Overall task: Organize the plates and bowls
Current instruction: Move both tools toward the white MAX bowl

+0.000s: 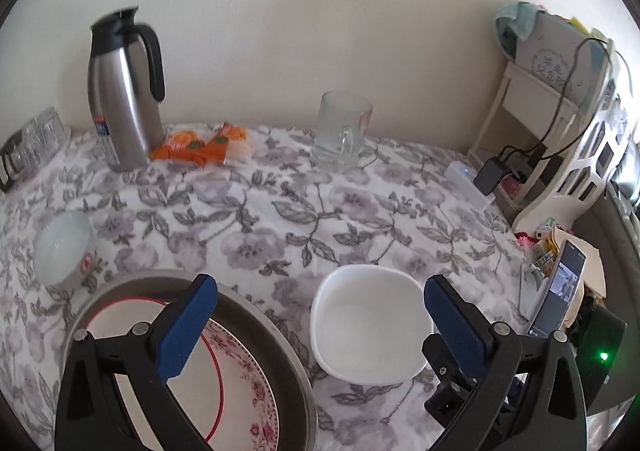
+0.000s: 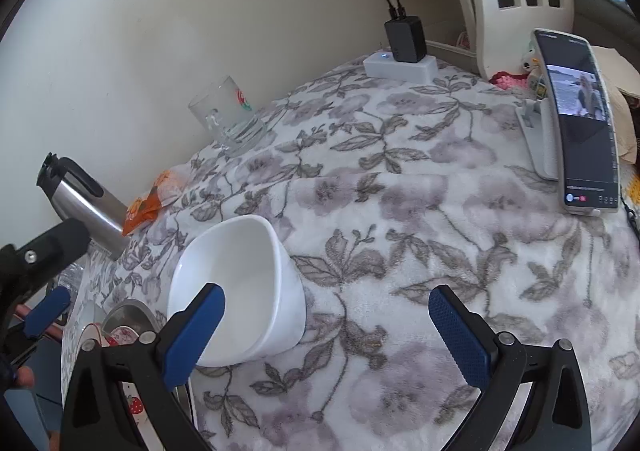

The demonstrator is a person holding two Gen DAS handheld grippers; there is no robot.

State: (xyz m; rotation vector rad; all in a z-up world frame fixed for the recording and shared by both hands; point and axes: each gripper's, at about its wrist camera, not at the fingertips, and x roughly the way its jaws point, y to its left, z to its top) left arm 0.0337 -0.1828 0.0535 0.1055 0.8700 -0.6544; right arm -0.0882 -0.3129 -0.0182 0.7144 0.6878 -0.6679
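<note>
A white square bowl [image 1: 370, 327] stands upright on the flowered cloth. My left gripper [image 1: 320, 327] hovers over it, jaws wide open, and neither blue pad touches it. Left of the bowl a round metal tray [image 1: 280, 335] holds a flowered plate [image 1: 256, 383] with a red-rimmed plate [image 1: 120, 327] on top. A small white bowl [image 1: 64, 251] sits further left. In the right wrist view my right gripper [image 2: 328, 335] is open; its left finger [image 2: 196, 335] crosses in front of the white bowl [image 2: 240, 291] without pressing it. The left gripper's blue pad [image 2: 48, 311] shows at the left edge.
At the wall stand a steel jug [image 1: 124, 91], orange snack packs [image 1: 204, 147], a glass mug [image 1: 340, 135] and small glasses [image 1: 36, 139]. On the right are a power strip [image 1: 472, 183], a white rack [image 1: 580, 155] and a phone on a stand [image 2: 580, 123].
</note>
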